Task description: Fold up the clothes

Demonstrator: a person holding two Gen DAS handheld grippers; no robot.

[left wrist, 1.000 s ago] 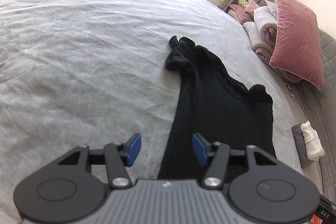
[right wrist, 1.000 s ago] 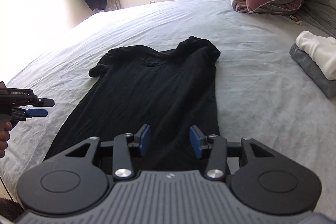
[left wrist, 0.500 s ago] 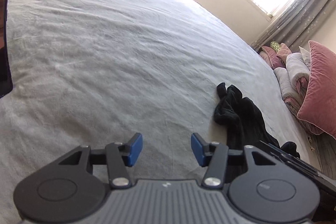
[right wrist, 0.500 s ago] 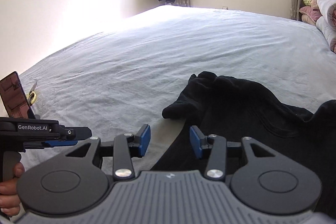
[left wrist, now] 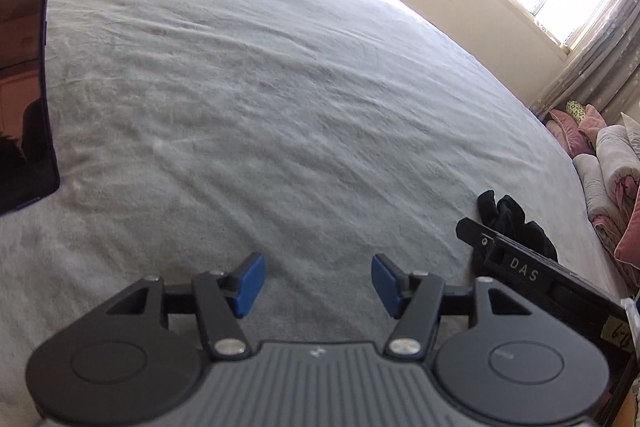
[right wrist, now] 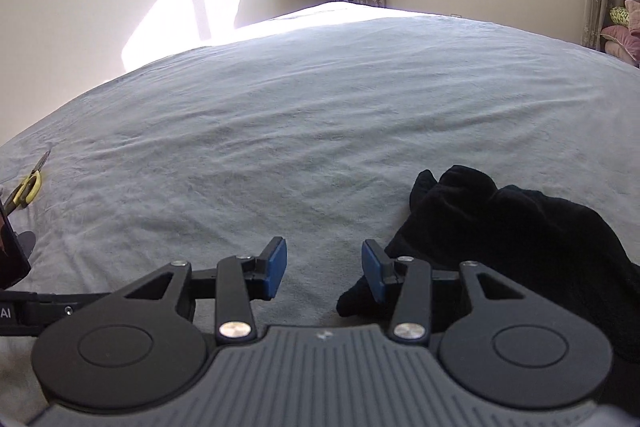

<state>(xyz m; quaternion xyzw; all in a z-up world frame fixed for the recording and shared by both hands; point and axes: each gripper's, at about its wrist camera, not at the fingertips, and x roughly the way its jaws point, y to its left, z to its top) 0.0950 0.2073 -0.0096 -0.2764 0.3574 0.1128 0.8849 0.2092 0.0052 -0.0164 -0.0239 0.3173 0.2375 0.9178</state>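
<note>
- The black shirt [right wrist: 520,227] lies on the bed [right wrist: 280,127], spread toward the right of the right wrist view, with one sleeve bunched into a lump at its far left corner.
- The right tool [right wrist: 324,269] hangs low over the bed at the shirt's left edge; its jaws stand partly apart with nothing between them. The right blue pad [right wrist: 374,273] sits just at the dark cloth's edge, the left one over bare sheet. That placement looks meant for catching the side edge or sleeve for a fold.
- The left tool [left wrist: 318,283] points down at bare sheet, well left of the shirt [left wrist: 516,223], which shows only as a small dark bunch beyond the right tool's black body. Its jaws are opening, fairly wide, and hold nothing. It seems to be getting ready for a grip, but it is not yet over the cloth.
- In my judgement the fold has not begun: the shirt lies flat and no edge is lifted.
- A phone [left wrist: 24,59] stands propped at the left edge of the bed, and yellow scissors [right wrist: 26,187] lie near it, both well clear of the shirt.
- Pink pillows [left wrist: 600,155] are stacked at the far right, out of the working area.
</note>
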